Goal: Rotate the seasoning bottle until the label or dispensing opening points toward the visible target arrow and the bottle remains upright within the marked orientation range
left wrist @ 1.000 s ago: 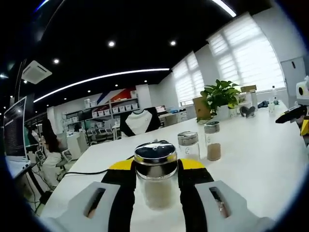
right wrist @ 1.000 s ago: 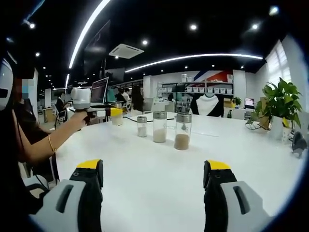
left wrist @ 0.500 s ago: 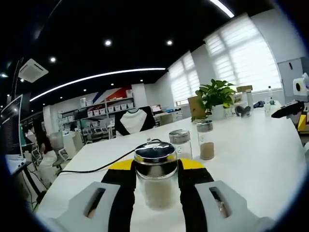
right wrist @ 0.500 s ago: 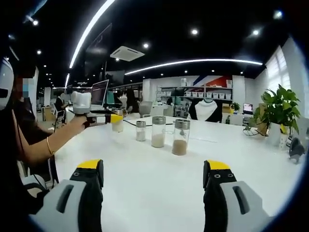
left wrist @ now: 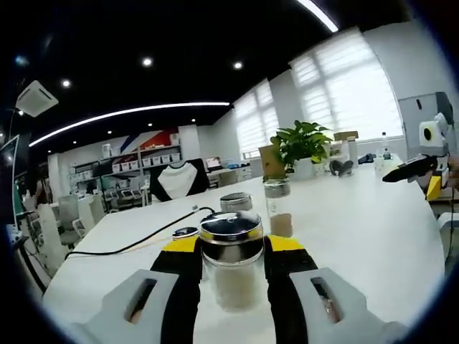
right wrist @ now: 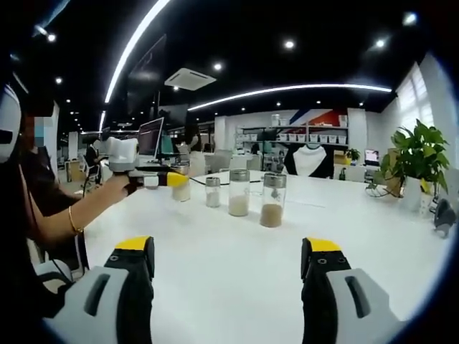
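On the white table point(right wrist: 237, 265), the left gripper point(left wrist: 231, 266), clamped on the seasoning bottle point(left wrist: 231, 258), had swung it round past the other jars, so the turn was under way, while the right gripper point(right wrist: 228, 266) hung wide apart and empty.

Clear glass seasoning bottle point(left wrist: 231, 269) capped in glossy metal, matt black and yellow plastic seen on left gripper point(left wrist: 231, 266), smooth white table point(right wrist: 229, 265).

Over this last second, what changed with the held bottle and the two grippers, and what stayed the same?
The left gripper stays shut on the seasoning bottle. In the right gripper view it has carried that bottle toward the row of three bottles on the white table; whether the bottle turned cannot be told. The right gripper stayed open and empty above the table, and the three bottles stayed upright in place.
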`<state>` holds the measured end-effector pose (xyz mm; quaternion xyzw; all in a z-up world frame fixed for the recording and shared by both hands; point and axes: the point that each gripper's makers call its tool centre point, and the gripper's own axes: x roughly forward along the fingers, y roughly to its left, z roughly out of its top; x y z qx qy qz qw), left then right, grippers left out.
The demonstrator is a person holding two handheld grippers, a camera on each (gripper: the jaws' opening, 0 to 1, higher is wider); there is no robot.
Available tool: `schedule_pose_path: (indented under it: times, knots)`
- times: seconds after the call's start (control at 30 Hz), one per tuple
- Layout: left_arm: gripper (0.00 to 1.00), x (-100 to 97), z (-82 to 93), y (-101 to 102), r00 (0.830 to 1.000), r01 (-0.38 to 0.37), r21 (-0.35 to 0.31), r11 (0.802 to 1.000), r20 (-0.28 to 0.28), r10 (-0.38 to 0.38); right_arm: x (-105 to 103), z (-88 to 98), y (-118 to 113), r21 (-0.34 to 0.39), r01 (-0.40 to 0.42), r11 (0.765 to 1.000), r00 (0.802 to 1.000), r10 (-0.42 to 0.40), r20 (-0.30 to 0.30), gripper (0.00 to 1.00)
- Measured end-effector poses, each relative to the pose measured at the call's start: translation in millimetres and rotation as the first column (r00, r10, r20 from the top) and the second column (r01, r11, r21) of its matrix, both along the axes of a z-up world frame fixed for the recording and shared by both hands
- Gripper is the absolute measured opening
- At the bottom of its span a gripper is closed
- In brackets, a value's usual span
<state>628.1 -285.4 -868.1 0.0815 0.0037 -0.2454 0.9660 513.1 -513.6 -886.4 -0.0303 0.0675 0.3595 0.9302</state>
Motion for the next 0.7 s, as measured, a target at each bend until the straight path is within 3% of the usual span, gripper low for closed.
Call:
schedule_pose_path:
  times: [0.33,0.7]
  knots:
    - [0.35,-8.0,-11.1,-25.2,0.997,0.079,0.02,0.997,-0.019,-0.078,0.8,-4.6,6.3,0.003,-0.021,1.0,1.0,0.021,-0.008,0.84]
    - [0.35,-26.0,-11.6,-55.7,0.986,0.167,-0.002,0.986,-0.027,-0.167,1.0,-8.7,19.6,0.007,-0.058,0.998,0.998,0.058,-0.015,0.83]
